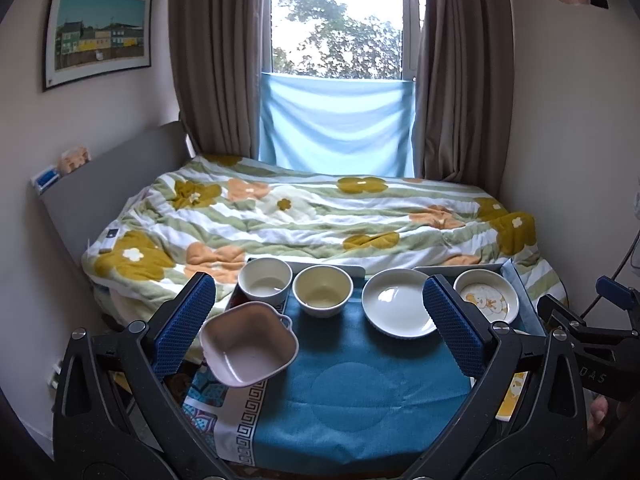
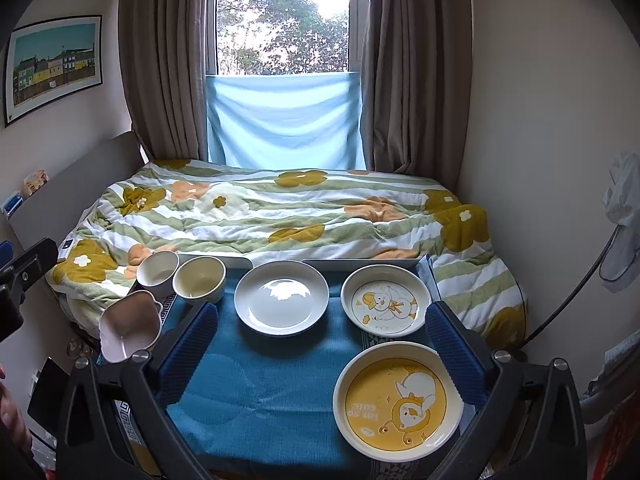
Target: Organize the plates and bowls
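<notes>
I hold both tongs level above the blue cloth [image 2: 260,392], my left gripper [image 1: 320,320] and right gripper [image 2: 324,348] spread wide, gripping nothing. The yellow duck plate [image 2: 398,396], lettered "I'M SO CUTE", lies on the cloth's near right; the pink square bowl [image 1: 248,344] overhangs its left edge.
</notes>
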Demonstrator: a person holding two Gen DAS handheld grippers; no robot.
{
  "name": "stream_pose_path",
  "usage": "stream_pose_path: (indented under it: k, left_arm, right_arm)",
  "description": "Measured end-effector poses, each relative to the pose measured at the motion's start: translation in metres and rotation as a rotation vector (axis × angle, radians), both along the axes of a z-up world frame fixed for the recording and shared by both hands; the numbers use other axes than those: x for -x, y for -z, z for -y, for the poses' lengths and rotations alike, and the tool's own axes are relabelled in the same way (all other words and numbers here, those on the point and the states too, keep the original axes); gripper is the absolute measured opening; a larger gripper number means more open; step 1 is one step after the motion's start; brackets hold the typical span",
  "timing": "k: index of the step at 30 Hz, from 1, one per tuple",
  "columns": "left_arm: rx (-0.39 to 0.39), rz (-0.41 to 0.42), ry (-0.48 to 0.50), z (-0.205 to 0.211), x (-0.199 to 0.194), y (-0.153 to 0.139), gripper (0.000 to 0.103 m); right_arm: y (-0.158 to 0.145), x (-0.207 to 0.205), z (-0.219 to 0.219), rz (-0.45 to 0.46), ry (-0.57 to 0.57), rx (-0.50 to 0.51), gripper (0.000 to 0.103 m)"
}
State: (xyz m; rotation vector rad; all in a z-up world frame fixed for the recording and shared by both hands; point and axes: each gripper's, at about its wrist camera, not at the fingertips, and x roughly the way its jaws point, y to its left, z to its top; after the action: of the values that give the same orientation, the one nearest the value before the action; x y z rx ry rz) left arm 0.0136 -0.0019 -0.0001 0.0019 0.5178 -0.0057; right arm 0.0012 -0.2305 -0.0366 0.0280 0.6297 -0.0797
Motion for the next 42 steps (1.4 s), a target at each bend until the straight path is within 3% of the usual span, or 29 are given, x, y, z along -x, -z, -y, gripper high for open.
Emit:
stream_pose_path:
  k: [24, 42]
  left_arm:
    - [0.020, 0.010, -0.005, -0.0008, 0.0007, 0.0003, 0.103]
    - [-0.035, 0.006, -0.011, 0.0081, 0.0012, -0.0001, 0.103]
  right_arm:
    - [0.0008, -0.0060, 0.0086, 0.005, 0.003, -0.003, 0.103]
    - [0.0004, -0.0056, 0.0061, 0.006, 0.004, -0.001, 0.103]
